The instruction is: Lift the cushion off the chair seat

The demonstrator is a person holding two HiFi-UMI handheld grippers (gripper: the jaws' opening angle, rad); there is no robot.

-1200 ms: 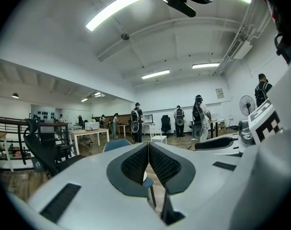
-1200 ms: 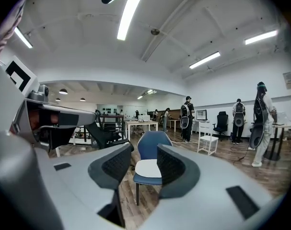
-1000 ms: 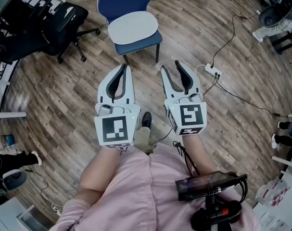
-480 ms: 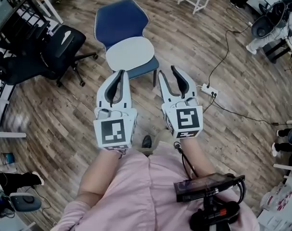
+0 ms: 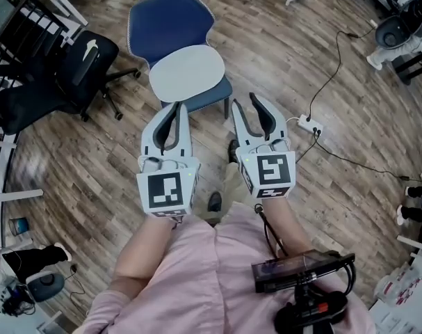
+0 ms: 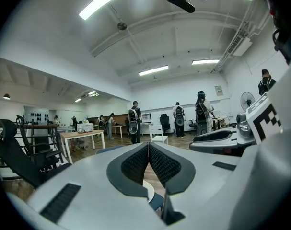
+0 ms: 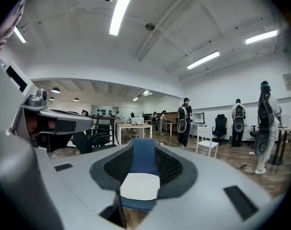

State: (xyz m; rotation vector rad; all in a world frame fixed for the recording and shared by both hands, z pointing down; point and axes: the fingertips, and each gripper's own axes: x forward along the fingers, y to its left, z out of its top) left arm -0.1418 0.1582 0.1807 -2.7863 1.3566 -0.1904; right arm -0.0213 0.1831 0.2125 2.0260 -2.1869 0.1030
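Lying ahead of right gripper (image 5: 245, 101): cushion (image 5: 187, 74)

Place read as an open-plan lab or office workspace. Wood-plank floor (image 5: 92, 165); black office chair (image 5: 85, 61) near a blue chair (image 5: 170, 23); power strip (image 5: 309, 124) trailed cable. Ceiling strip lights (image 6: 154, 70) ran overhead. Worktables (image 6: 83, 135) lined the room, and several people (image 6: 134, 121) stood beyond them.

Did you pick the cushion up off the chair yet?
Not yet. Done: nothing; the cushion lies on the chair. In hand: nothing; left gripper shut, right gripper open, both short of it. Left: reach, grip, lift.
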